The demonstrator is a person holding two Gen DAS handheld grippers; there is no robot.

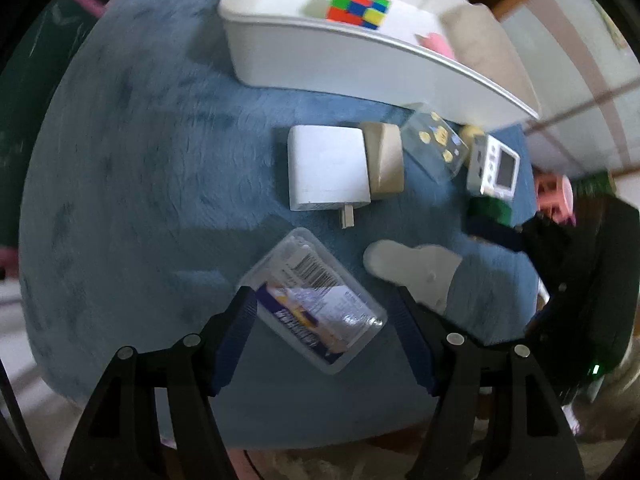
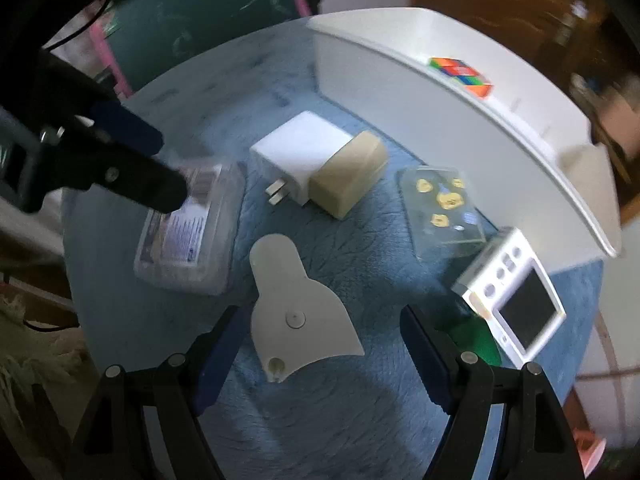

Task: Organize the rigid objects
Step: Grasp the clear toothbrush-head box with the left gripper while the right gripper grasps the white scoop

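On a blue furry cloth [image 1: 160,160] lie several rigid objects. A clear plastic case with a barcode label [image 1: 316,300] lies between the open jaws of my left gripper [image 1: 324,312]; it also shows in the right wrist view [image 2: 192,228], partly hidden by the left gripper [image 2: 160,164]. A flat white bell-shaped piece [image 2: 296,308] lies between the open jaws of my right gripper [image 2: 320,328]; it shows in the left wrist view [image 1: 412,268]. A white charger [image 1: 326,166] touches a beige block [image 1: 384,162]. A white bin [image 1: 360,64] holds a colour cube [image 1: 360,2].
A clear box with yellow stickers [image 2: 444,204], a white timer with a screen [image 2: 516,296] and a green block [image 2: 476,340] lie right of the charger. The bin [image 2: 440,112] stands along the far edge. The cloth's edge drops off at the left and front.
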